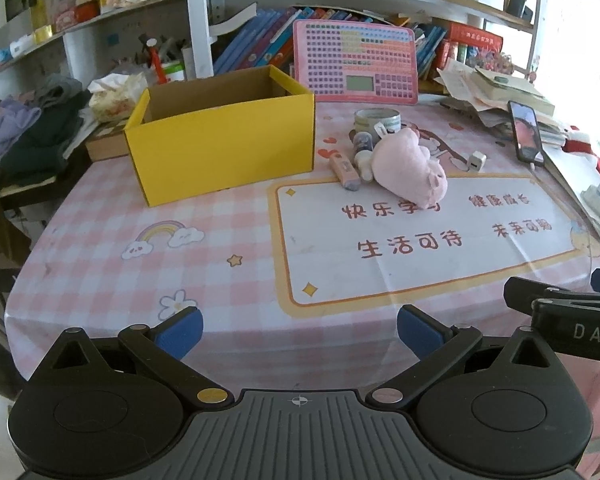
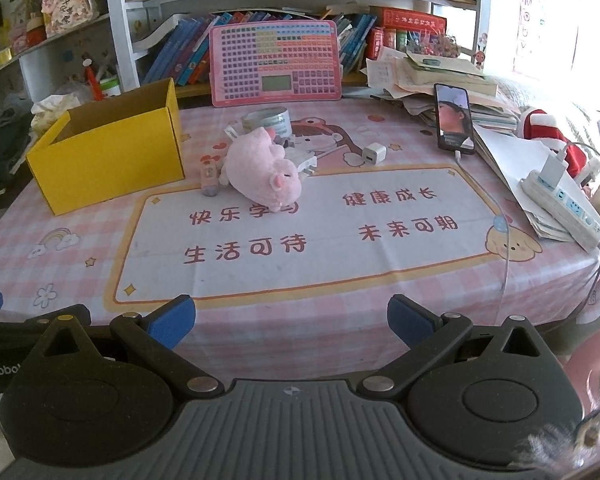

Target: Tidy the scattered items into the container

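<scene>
An open yellow cardboard box (image 1: 220, 148) (image 2: 108, 156) stands on the pink checked tablecloth, left of centre. To its right lies a pink plush pig (image 1: 410, 168) (image 2: 264, 168) beside a pink tube (image 1: 344, 170) (image 2: 209, 176), a roll of tape (image 1: 377, 118) (image 2: 268, 119), a small bottle (image 1: 362, 142) and a white charger cube (image 1: 476, 161) (image 2: 374, 154). My left gripper (image 1: 300, 330) is open and empty at the table's near edge. My right gripper (image 2: 292, 322) is open and empty, also at the near edge, to the right of the left one.
A pink calculator board (image 1: 354, 62) (image 2: 276, 64) leans on the bookshelf behind. A phone (image 2: 454, 118) leans on a pile of books at the right, with a power strip (image 2: 560, 208) and cable. Clothes (image 1: 28, 132) are heaped at the left.
</scene>
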